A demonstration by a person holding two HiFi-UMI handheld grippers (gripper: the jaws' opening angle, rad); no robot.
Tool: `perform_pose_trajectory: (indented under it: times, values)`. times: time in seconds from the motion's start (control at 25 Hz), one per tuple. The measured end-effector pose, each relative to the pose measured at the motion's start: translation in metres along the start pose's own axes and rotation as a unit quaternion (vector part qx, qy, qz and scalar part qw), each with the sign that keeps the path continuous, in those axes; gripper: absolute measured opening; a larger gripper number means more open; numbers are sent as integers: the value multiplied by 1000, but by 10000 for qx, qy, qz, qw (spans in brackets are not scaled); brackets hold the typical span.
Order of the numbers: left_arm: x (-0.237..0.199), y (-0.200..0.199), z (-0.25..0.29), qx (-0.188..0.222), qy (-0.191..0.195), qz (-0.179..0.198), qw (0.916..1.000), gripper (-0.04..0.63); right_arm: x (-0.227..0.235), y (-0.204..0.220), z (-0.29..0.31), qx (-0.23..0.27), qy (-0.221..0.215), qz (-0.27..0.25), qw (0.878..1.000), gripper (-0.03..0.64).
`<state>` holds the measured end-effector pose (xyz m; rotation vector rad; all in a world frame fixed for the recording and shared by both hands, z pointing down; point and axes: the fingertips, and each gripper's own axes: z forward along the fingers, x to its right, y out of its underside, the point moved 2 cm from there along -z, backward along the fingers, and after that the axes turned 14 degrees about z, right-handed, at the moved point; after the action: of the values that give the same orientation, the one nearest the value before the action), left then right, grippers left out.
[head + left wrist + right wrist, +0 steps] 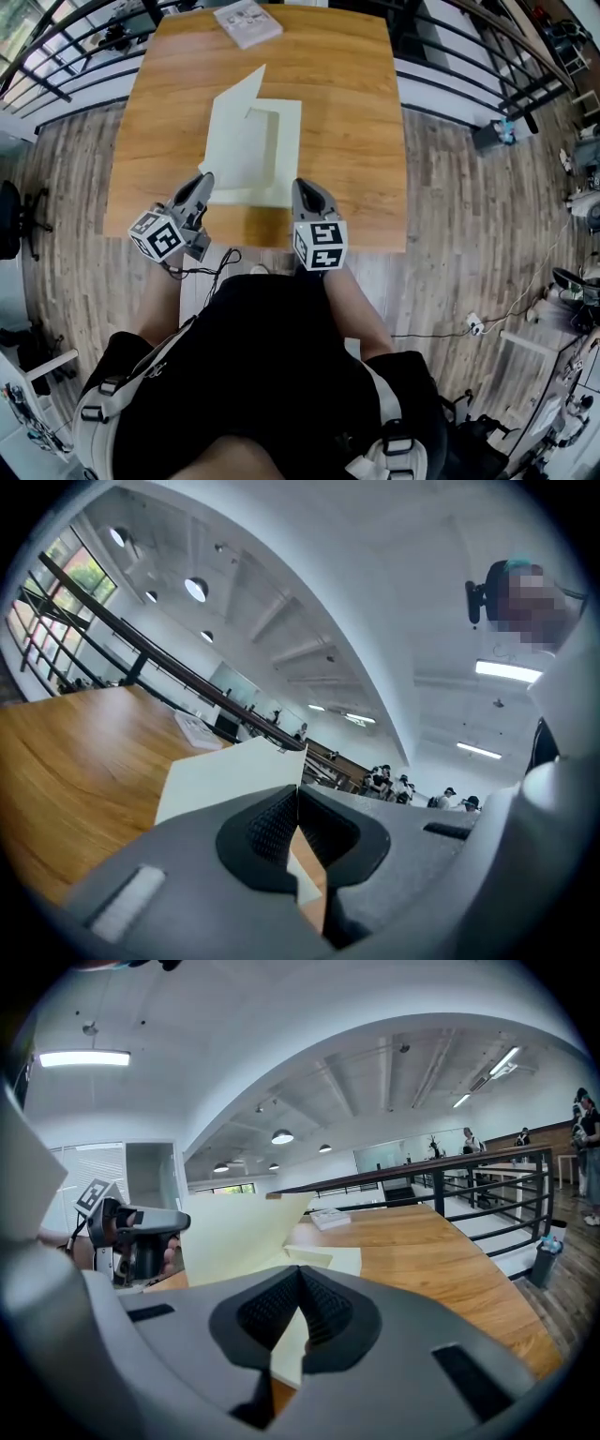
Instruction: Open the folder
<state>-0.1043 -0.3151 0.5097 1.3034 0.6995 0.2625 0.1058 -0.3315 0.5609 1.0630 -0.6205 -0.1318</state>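
Mid-frame on brown wooden bench [361, 103], pale cream paper folder [246, 150] half open: cover raised in closed jaws of left gripper [204, 180], lower leaf pinched by those of right gripper [305, 186], full swing-over not yet done.

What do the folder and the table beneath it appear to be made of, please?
Folder: thin card or stiff paper, matte pale cream; its raised cover stays flat and bends at a crisp crease. Table: wood or wood-look laminate, warm brown with streaky grain and a faint sheen; whether it is solid or veneer cannot be told.
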Motion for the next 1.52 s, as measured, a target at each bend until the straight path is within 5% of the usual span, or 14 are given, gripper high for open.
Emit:
perform_pose_trajectory:
  times: [0.24, 0.4, 0.6, 0.8, 1.08, 1.24, 1.52]
  values:
    - [-46, -23, -60, 395, -1104, 25, 9931, 5, -17, -3, 8, 58, -111, 2, 9999, 6]
    - [-85, -21, -97, 227, -2088, 377, 9770, 4, -30, -6, 13, 107, -162, -25, 9998, 6]
    - [-133, -3, -130, -527, -3647, 1145, 9225, 5, -44, -8, 17, 128, -222, 74, 9996, 6]
    - [-177, 30, -156, -1392, -4567, 1474, 8662, 11, -63, -11, 18, 233, -249, 47, 9994, 6]
    - [-234, 84, -185, -2018, -5127, 827, 8304, 62, -76, -5, 10, 258, -194, -48, 9995, 6]
    - [-238, 85, -187, -2019, -5222, 772, 8250, 71, -77, -3, 4, 230, -140, -58, 9996, 5]
    - [-215, 54, -187, -1365, -4804, 962, 8610, 123, -79, -9, 1, 367, -182, 19, 9992, 6]
